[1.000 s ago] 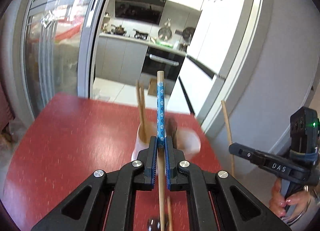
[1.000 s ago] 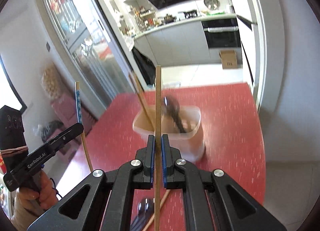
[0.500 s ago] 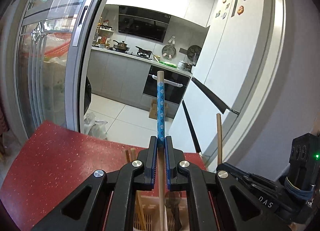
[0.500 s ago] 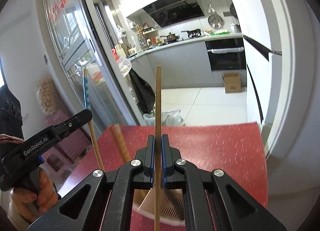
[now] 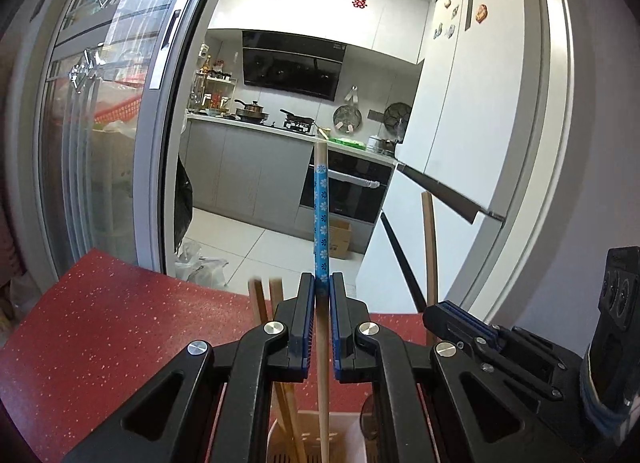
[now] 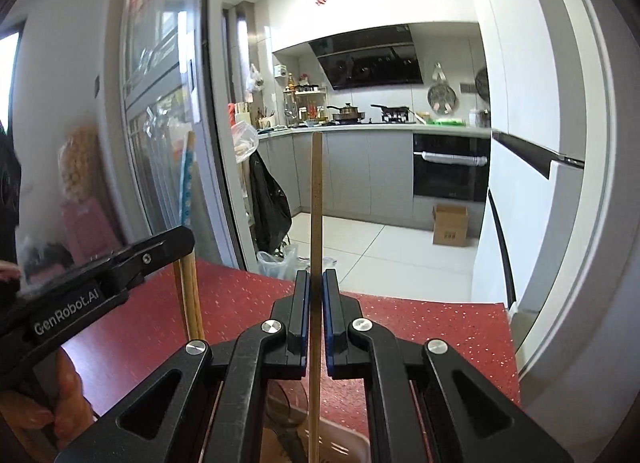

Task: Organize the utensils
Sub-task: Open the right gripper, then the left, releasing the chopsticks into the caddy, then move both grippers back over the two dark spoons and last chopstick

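Left wrist view: the left tongs are pressed together on a chopstick with a blue flowered band, held upright, its lower end reaching down into a pale slotted utensil holder at the bottom edge. Two more wooden chopsticks stand in that holder, just left of the tongs. The holder sits on a red speckled worktop. To the right, the right tongs appear from the side, with a plain wooden chopstick rising above them.

Right wrist view: the right tongs pinch the plain wooden chopstick upright, its lower end over the holder's rim. The left tongs enter from the left, gripped by a hand. Beyond the worktop, a kitchen with grey cabinets and a cardboard box on the floor.
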The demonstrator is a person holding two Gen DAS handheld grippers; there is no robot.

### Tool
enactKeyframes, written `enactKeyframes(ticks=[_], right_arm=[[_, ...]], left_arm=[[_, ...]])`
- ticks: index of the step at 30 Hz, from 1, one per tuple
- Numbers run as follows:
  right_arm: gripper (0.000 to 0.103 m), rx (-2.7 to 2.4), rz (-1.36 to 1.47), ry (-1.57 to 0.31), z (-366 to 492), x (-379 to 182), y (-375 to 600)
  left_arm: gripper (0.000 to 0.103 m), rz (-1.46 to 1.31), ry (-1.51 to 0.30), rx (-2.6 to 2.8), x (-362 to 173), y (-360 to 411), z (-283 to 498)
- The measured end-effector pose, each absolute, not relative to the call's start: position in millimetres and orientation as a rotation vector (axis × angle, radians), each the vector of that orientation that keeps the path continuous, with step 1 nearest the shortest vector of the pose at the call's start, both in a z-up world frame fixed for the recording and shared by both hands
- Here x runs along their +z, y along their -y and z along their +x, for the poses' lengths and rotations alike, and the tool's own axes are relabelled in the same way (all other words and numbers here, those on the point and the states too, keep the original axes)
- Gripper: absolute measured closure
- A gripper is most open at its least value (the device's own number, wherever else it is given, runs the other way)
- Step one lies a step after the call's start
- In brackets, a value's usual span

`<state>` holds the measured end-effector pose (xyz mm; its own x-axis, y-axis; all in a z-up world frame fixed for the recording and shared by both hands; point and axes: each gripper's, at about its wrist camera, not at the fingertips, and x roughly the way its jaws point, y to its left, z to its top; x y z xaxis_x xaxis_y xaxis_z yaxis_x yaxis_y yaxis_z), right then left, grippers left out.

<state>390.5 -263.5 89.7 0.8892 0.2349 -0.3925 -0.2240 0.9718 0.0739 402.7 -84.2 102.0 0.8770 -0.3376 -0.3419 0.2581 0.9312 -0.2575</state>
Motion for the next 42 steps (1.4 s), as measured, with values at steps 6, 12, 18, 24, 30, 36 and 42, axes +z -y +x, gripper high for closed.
enactKeyframes(ticks=[6, 12, 18, 24, 30, 36, 42], right_arm=[[0.097, 0.233, -0.055, -0.410, 373.1, 63.9, 252.2], [0.097, 0.236, -0.091, -0.436, 358.2, 52.3, 248.2], [0.096, 0.242, -0.079, -0.501, 360.9, 49.0, 250.9], [0.075, 0.251, -0.037, -0.577, 364.0, 49.0, 254.9], [0.065, 0.248, 0.043, -0.608, 347.8, 59.7, 264.7], [0.057, 0.243, 0.125, -0.656, 317.8, 69.8, 276.0], [0.053, 0.242, 0.215, -0.746, 281.6, 66.2, 286.7]], left_arm=[[0.067, -0.146, -0.398, -0.292, 81.0, 90.1, 384.5], [0.066, -0.094, -0.418, -0.273, 69.6, 93.4, 371.0], [0.066, -0.065, -0.457, -0.270, 66.2, 90.9, 362.6], [0.066, -0.049, -0.500, -0.260, 68.0, 86.7, 351.9], [0.066, -0.025, -0.542, -0.259, 69.2, 83.1, 332.6], [0.066, -0.039, -0.591, -0.271, 68.0, 74.2, 307.3], [0.066, -0.042, -0.636, -0.272, 62.4, 64.6, 275.9]])
